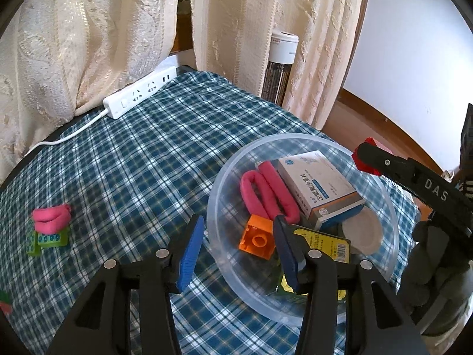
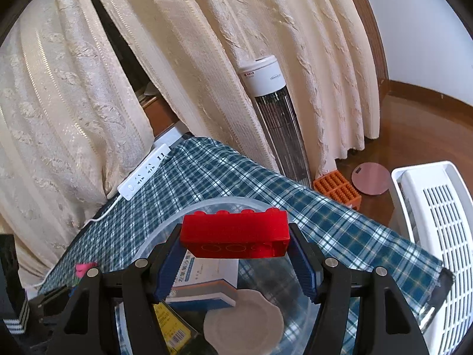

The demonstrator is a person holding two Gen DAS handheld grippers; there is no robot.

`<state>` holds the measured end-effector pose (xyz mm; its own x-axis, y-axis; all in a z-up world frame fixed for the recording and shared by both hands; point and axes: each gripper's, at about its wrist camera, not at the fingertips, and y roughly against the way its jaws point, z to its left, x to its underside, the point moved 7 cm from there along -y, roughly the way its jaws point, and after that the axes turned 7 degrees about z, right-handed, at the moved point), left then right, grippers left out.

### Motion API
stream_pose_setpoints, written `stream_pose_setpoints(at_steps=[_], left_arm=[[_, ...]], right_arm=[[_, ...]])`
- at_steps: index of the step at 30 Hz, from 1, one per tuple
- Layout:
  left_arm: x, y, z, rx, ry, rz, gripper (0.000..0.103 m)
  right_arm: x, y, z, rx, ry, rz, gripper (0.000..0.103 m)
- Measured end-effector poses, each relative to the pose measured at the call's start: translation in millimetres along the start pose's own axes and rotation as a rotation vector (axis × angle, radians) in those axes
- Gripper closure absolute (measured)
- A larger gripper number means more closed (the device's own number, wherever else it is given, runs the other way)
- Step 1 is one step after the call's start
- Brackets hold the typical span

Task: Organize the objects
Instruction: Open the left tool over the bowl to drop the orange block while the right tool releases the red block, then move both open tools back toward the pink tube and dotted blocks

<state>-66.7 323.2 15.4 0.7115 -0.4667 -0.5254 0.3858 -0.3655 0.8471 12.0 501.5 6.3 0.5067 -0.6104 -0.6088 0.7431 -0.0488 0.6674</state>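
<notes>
My right tool [image 2: 235,261] is clamped on a red brick [image 2: 235,234], pads on its two short ends, brick level and studs up, held above the clear plastic bowl [image 2: 165,230]. From the left camera the same brick [image 1: 366,159] sits past the bowl's far right rim [image 1: 295,137].

My left tool [image 1: 238,250] is partly spread with nothing between the pads; left pad is outside the bowl, right pad inside over the near wall. Just beside the right pad lies an orange brick [image 1: 257,241], hollow side up, not gripped.

Also in the bowl: pink foam loop [image 1: 266,189], white-and-blue medicine box [image 1: 320,188] tilted against it, yellow card with barcode [image 1: 325,241], pale round lid [image 1: 362,232].

Bowl stands on the bench under a blue plaid cloth [image 1: 142,177]. Well left of it, a second pink foam piece [image 1: 51,217] lies on top of green bricks [image 1: 48,241]. White power strip [image 1: 140,91] at the far edge, near the cream curtains [image 1: 88,29]. Tower heater [image 2: 275,118] behind the bench; orange abacus-like item [image 2: 338,190], round disc [image 2: 371,179] and white appliance [image 2: 437,236] on the floor.
</notes>
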Motion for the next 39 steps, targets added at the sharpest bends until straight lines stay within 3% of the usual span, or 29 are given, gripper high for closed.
stream_pose_setpoints(at_steps=[16, 21, 25, 39], left_arm=[[6, 9, 22, 0.000, 0.051, -0.014, 0.051], [10, 12, 29, -0.004, 0.065, -0.015, 0.050], [13, 14, 40, -0.013, 0.091, -0.019, 0.041], [28, 31, 83, -0.040, 0.177, -0.037, 0.037]], right_arm=[[3, -3, 5, -0.019, -0.045, 0.023, 0.028], [6, 0, 16, -0.015, -0.016, 0.018, 0.028], [11, 2, 26, -0.010, 0.011, 0.016, 0.028], [25, 7, 76, -0.039, 0.116, 0.008, 0.028]])
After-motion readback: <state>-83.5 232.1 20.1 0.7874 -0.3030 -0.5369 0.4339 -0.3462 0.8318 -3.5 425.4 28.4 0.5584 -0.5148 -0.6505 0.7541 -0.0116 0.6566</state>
